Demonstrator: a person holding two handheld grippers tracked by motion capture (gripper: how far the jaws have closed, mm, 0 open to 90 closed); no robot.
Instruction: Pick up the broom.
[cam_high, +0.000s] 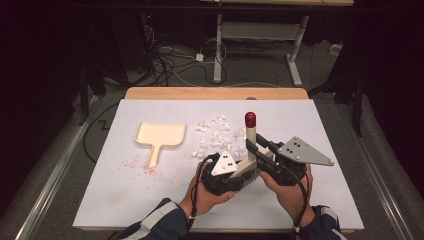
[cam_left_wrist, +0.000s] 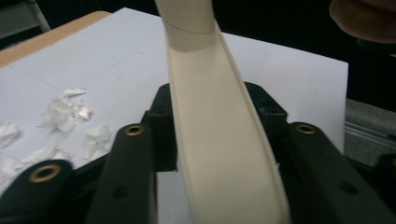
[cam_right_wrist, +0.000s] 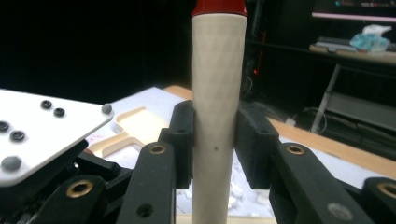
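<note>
A brush with a cream handle (cam_high: 251, 134) and a red cap (cam_high: 250, 119) stands upright over the middle of the table. My right gripper (cam_high: 256, 146) is shut on the handle (cam_right_wrist: 218, 93), one pad on each side of it (cam_right_wrist: 217, 140). My left gripper (cam_high: 242, 172) comes in from the left and is shut on the brush's cream curved body (cam_left_wrist: 210, 140) low down, with the body running up between its pads (cam_left_wrist: 212, 112). A cream dustpan (cam_high: 160, 135) lies flat to the left, handle toward me. White paper scraps (cam_high: 217, 135) are scattered between the dustpan and the brush.
The white table sheet (cam_high: 150, 205) has fine red specks (cam_high: 137, 165) near the dustpan's handle. A wooden edge (cam_high: 215, 93) runs along the far side. Cables and desk legs (cam_high: 218, 55) lie on the floor beyond. The left gripper's grey plate (cam_right_wrist: 42, 130) sits close beside the right jaws.
</note>
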